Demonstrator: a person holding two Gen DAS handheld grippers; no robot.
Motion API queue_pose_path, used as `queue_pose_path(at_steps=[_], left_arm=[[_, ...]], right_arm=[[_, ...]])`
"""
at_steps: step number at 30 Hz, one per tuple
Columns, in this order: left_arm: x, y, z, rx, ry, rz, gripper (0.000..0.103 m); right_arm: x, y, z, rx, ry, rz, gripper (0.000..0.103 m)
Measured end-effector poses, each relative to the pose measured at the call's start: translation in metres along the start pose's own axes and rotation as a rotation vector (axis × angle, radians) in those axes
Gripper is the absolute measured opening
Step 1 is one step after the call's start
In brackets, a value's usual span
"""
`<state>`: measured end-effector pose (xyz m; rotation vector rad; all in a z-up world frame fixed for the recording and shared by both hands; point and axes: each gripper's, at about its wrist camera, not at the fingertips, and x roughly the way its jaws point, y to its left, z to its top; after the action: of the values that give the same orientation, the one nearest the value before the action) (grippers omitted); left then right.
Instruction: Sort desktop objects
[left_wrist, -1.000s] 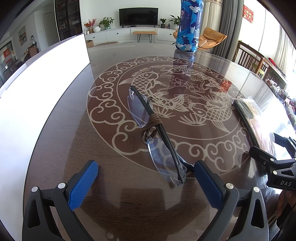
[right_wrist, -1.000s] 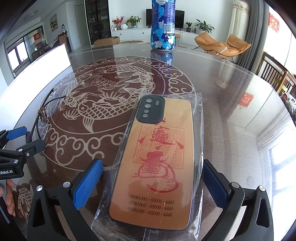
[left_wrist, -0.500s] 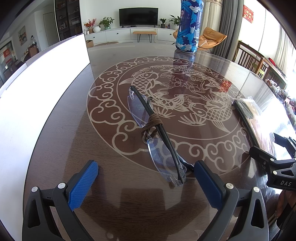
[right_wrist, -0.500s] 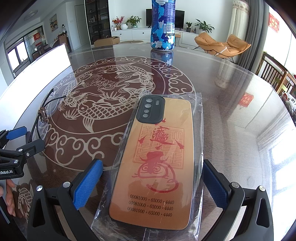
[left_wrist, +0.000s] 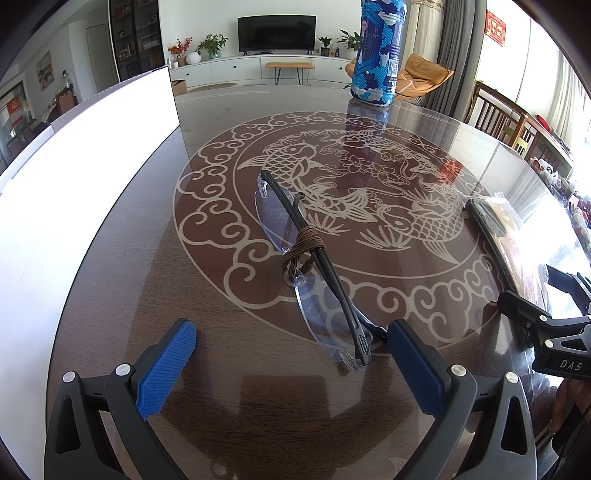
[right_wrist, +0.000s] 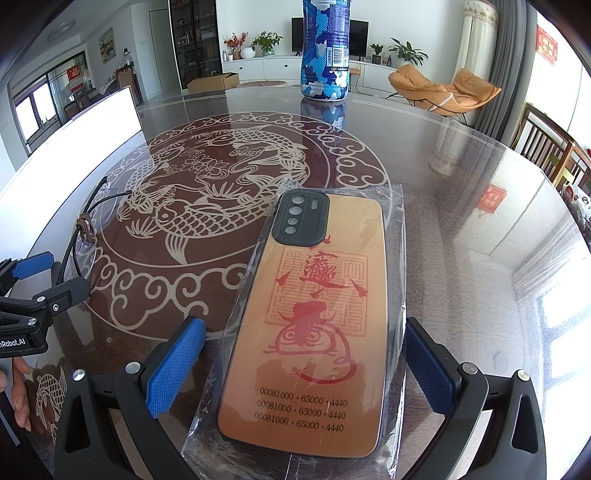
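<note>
Daylight floods in from windows to the right of my fingers (right_wrist: 432, 376), and both pictures are bright and sharp. The glossy tabletop (right_wrist: 461, 206) mirrors the room, with white glare washing out its far right edge. Left of my fingers a white panel (left_wrist: 81, 192) is blown out, without detail. Straight lines bow toward the rims, and the corners fall to black.
</note>
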<state>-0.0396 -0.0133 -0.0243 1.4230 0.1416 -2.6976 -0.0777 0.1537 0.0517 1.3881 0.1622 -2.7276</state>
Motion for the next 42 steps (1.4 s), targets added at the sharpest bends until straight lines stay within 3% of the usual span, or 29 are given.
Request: queue_pose_path(at_steps=[42], left_arm=[[-0.0004, -0.0003, -0.0008, 0.003, 0.0, -0.003, 0.103]], right_arm=[[-0.0002, 0.0001, 0.0001, 0.021, 0.001, -0.014, 0.103]])
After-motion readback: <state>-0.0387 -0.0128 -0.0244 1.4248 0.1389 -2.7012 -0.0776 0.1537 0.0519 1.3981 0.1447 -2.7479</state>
